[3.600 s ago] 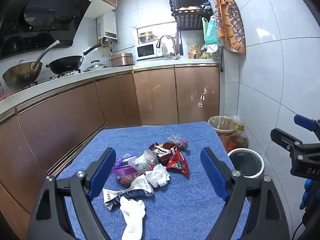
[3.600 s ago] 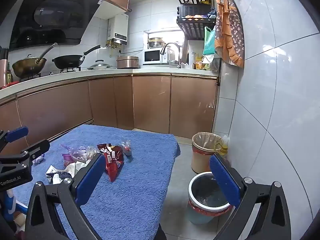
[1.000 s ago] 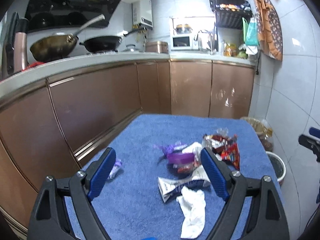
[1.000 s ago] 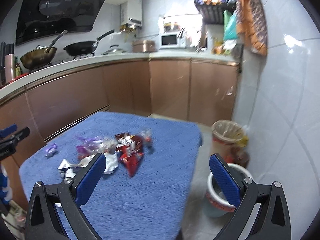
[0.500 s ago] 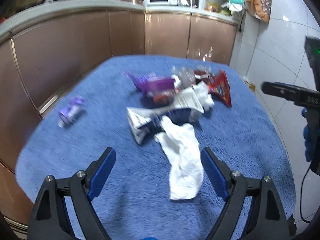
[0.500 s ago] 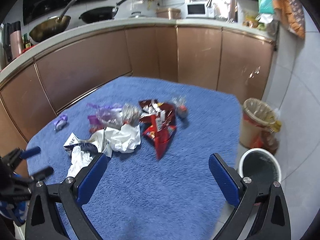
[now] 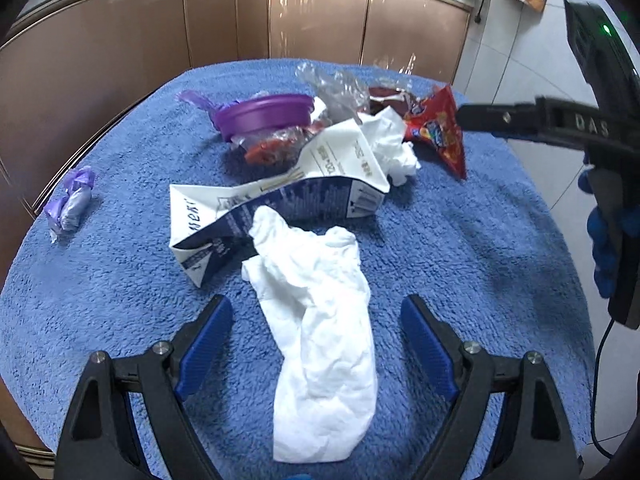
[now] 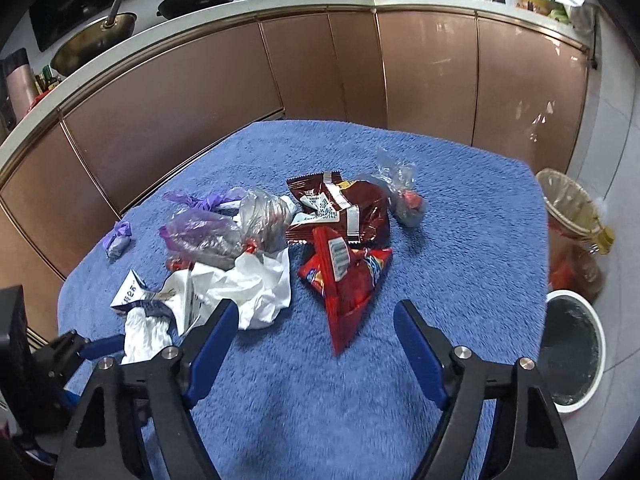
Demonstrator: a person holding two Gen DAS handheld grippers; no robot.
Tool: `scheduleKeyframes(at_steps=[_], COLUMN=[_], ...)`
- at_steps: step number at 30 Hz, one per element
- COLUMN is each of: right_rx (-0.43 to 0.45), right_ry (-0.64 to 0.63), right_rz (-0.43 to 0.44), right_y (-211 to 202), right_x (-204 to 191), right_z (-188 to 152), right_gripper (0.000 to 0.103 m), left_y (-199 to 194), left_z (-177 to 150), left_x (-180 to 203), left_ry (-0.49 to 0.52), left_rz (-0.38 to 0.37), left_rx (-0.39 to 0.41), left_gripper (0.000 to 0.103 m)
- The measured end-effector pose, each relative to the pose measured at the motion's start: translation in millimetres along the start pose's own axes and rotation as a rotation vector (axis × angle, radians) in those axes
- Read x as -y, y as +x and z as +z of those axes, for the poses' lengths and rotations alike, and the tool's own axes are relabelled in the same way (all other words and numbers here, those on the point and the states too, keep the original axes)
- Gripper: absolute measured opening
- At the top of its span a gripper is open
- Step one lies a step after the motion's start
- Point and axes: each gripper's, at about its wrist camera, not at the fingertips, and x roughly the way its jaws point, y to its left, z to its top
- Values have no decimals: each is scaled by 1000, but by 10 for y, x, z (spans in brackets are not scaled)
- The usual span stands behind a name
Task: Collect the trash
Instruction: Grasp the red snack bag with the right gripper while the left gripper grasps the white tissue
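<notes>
Trash lies piled on a blue towel-covered table [image 7: 460,264]. My left gripper [image 7: 316,320] is open, its jaws on either side of a crumpled white tissue [image 7: 324,344]. Behind the tissue lie a flattened white and navy carton [image 7: 280,196], a purple lid [image 7: 264,114] and a red snack bag [image 7: 440,132]. A small purple wrapper [image 7: 70,204] lies apart at the left. My right gripper [image 8: 312,324] is open and empty, just short of the red snack bag [image 8: 344,280]. A dark red wrapper [image 8: 340,208] and clear bags [image 8: 260,220] lie beyond it.
A white-rimmed bin [image 8: 572,344] stands on the floor right of the table, with a lined bin [image 8: 564,204] and a bottle behind it. Brown cabinets [image 8: 320,76] run behind the table. The right gripper's body [image 7: 600,128] shows at the right edge of the left wrist view.
Both grippers have come down and closer to the trash pile. The white tissue now lies between the left jaws and the red snack bag is nearer the right jaws.
</notes>
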Motion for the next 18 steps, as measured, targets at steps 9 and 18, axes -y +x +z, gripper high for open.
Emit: scheduleKeyframes(at_steps=[9,18], right_rx=[-21,-31], right_ry=[26,57], right_rz=[27,31], right_y=[266,378], right_x=[117,236], right_z=[152,159], right_gripper=[61,20], left_y=[121,153], left_z=[22,8], left_x=[120,146], left_ry=[20,-9], left_rz=[46,50], left_rx=[-27,-45], left_gripper=[86,87])
